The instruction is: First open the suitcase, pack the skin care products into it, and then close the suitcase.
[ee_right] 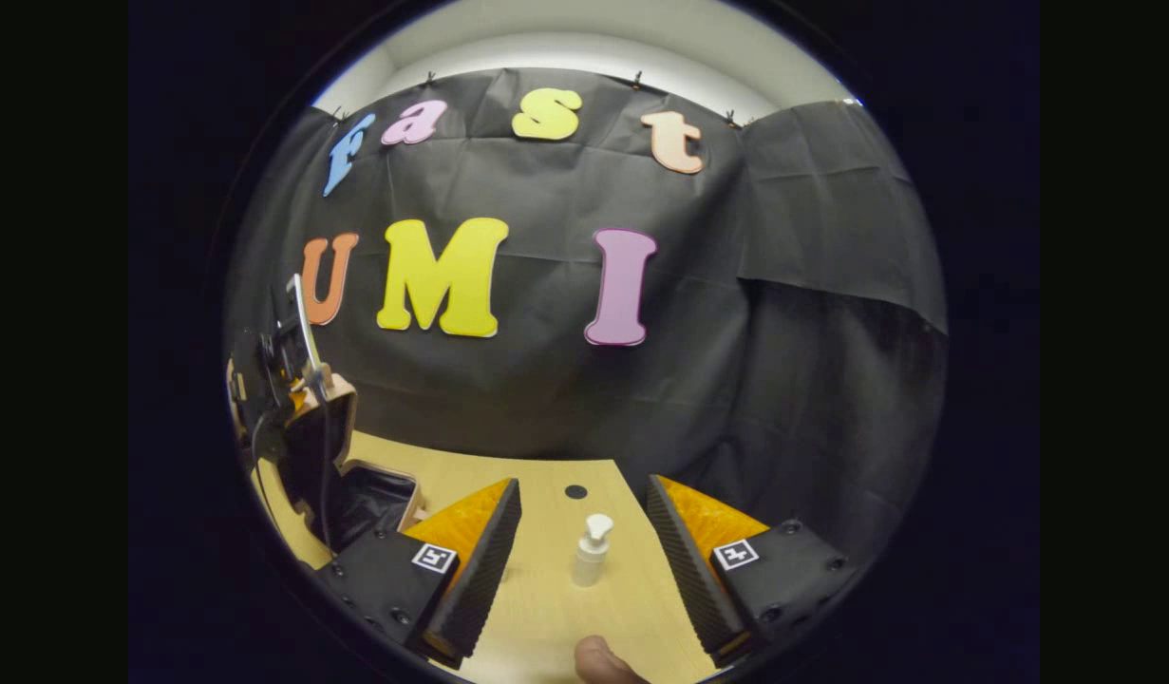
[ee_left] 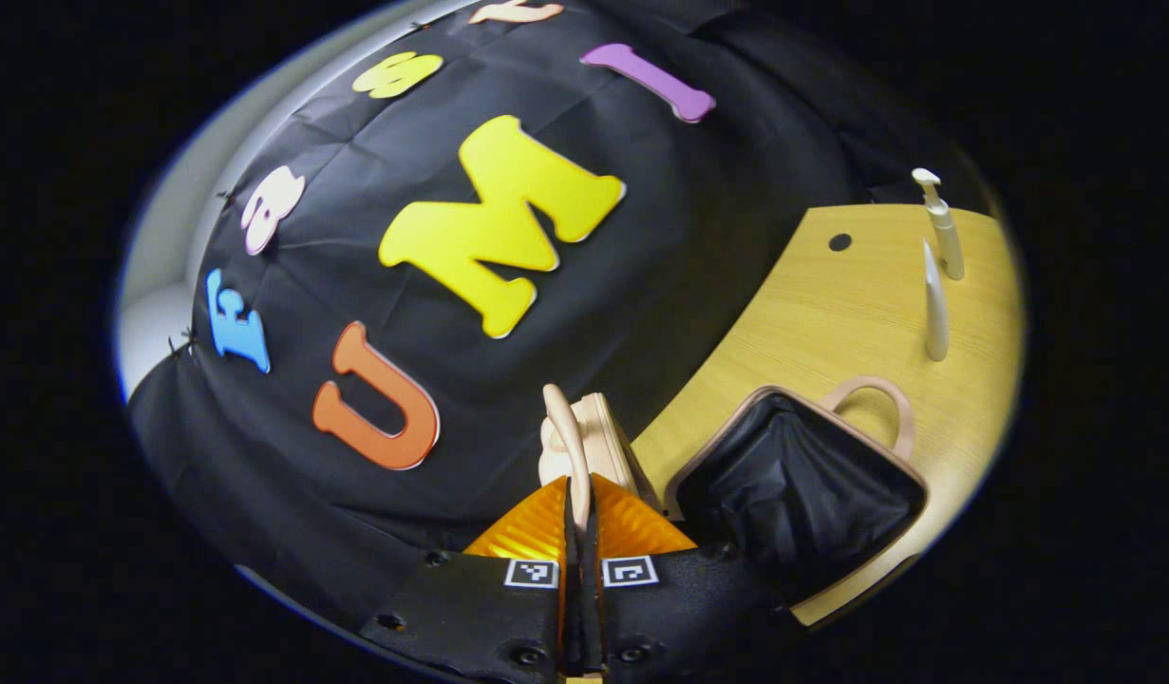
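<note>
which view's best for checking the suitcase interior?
Left gripper view: the open suitcase lies just past the left gripper, its dark lining facing the camera. Right gripper view catches the suitcase at the far left edge, small, partly behind the other gripper and cable.

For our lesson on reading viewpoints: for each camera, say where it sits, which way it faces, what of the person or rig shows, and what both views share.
Left gripper view: rides the left hand-held gripper, tilted, facing the cloth wall; shut on the suitcase lid's handle, open suitcase beside.
Right gripper view: rides the right hand-held gripper, level, open, facing the pump bottle; a fingertip shows below.
Shared: suitcase, pump bottle, wooden table.
</note>
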Tool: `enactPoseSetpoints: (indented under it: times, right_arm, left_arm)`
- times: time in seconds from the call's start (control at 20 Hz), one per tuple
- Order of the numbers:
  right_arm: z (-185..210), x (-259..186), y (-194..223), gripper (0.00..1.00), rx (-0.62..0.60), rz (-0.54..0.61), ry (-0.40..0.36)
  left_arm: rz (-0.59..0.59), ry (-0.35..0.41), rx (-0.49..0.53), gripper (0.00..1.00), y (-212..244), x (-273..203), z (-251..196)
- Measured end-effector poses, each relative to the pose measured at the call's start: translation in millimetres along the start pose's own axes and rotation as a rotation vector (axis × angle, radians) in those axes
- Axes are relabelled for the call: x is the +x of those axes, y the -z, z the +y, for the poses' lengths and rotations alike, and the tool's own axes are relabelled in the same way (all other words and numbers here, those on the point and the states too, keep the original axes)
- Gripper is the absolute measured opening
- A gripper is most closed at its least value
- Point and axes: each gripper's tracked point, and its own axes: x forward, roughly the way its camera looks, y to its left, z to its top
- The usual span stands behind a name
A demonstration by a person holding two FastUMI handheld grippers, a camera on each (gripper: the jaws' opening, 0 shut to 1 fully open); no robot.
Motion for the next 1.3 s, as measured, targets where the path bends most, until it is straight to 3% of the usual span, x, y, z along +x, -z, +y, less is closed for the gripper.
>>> enactPoseSetpoints:
  times: [0.3,0.5,0.65,0.85,1.1,1.3]
  right_arm:
    - [64,-6,-7,0.8,-0.03,0.023,-0.017]
    - [103,-10,-9,0.79,-0.046,0.06,-0.035]
    - [118,-13,-10,0.79,-0.054,0.091,-0.023]
    - [126,-19,-4,0.8,-0.031,0.136,0.007]
    - [121,-28,11,0.8,-0.005,0.184,0.066]
    - [113,-29,28,0.8,0.024,0.229,0.101]
  left_arm:
    - [-0.025,-0.014,-0.311,0.02,83,18,71]
    - [-0.112,0.038,-0.501,0.02,126,30,90]
    - [-0.074,0.044,-0.641,0.03,179,43,102]
    - [0.027,0.083,-0.835,0.03,245,71,93]
    - [0.191,0.166,-1.094,0.03,316,98,50]
    - [0.237,0.231,-1.356,0.03,342,108,25]
